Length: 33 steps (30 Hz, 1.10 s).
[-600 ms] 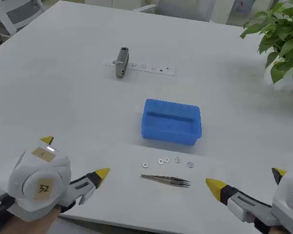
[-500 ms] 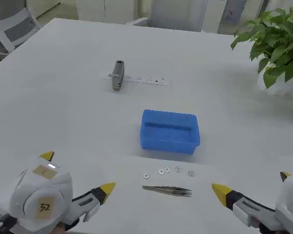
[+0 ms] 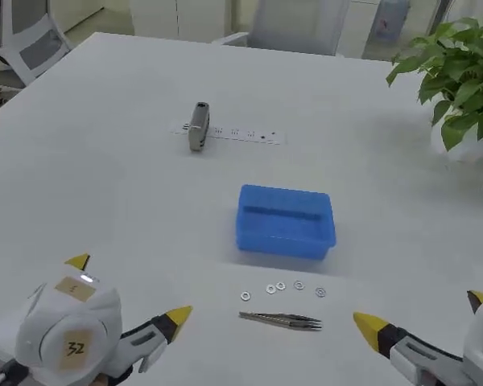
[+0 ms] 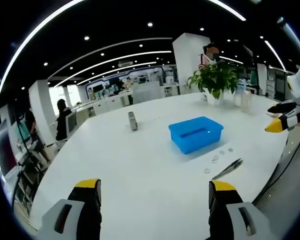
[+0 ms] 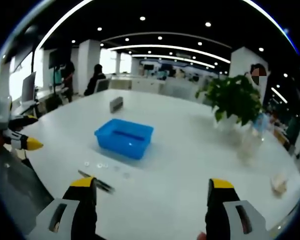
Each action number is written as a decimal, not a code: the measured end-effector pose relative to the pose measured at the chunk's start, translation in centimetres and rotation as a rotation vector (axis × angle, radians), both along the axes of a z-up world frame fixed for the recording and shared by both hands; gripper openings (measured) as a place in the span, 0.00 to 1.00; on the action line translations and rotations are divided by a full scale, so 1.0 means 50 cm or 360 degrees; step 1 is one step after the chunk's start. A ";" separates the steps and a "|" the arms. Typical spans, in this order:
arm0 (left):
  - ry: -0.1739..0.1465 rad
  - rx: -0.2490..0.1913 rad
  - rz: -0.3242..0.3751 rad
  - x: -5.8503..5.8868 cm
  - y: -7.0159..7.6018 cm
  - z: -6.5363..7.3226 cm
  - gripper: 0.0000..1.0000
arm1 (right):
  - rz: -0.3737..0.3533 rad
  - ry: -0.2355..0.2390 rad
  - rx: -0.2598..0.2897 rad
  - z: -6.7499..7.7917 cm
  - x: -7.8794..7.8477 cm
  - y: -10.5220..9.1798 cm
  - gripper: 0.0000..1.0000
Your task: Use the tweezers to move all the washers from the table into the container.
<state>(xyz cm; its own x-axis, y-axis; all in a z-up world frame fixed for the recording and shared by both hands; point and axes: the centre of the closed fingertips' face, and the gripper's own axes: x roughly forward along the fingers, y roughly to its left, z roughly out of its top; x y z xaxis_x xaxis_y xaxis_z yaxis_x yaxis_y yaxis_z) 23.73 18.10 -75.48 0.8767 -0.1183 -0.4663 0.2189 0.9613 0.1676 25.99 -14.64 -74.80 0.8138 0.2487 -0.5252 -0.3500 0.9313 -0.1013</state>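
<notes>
Though not yet started: five washers [image 3: 281,285] in a row just before container [image 3: 283,241], none inside. Tweezers [image 3: 280,321] flat on worktop [image 3: 105,161], slightly farther from container, ungrasped. Left gripper [image 4: 155,185] and right gripper [image 5: 151,182] spread, empty, well short of container.

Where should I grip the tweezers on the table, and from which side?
Take the tweezers at mid-length, jaws across their narrow width, coming down from above and the near side. They lie flat, long axis left to right in the head view, with the washers in a row just beyond them. Which end is the tips is too small to tell.
</notes>
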 end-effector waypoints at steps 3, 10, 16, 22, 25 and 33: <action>-0.0008 0.0003 0.0006 0.001 0.002 0.002 0.91 | -0.0001 0.0013 0.0004 -0.003 0.001 -0.001 0.90; -0.0065 -0.0009 0.0043 0.001 0.010 0.018 0.90 | 0.0072 0.0070 -0.0033 -0.019 -0.006 0.017 0.90; -0.0044 0.0006 0.0027 0.001 0.005 0.013 0.90 | 0.0115 0.0085 -0.0075 -0.025 -0.010 0.024 0.90; 0.0003 0.0033 -0.0039 0.000 -0.009 -0.001 0.90 | 0.0080 0.0083 -0.0058 -0.023 -0.007 0.015 0.90; 0.0010 0.0044 -0.0059 -0.001 -0.014 -0.003 0.90 | 0.0072 0.0081 -0.0057 -0.023 -0.007 0.013 0.90; 0.0012 0.0046 -0.0075 -0.003 -0.018 -0.004 0.89 | 0.0074 0.0081 -0.0063 -0.024 -0.007 0.014 0.89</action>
<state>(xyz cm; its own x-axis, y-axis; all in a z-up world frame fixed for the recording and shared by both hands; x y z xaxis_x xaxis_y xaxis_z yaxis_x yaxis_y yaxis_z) 23.55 17.21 -75.69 0.8669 -0.1458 -0.4768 0.2651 0.9447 0.1930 25.64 -13.96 -75.97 0.7739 0.2641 -0.5756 -0.3985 0.9095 -0.1185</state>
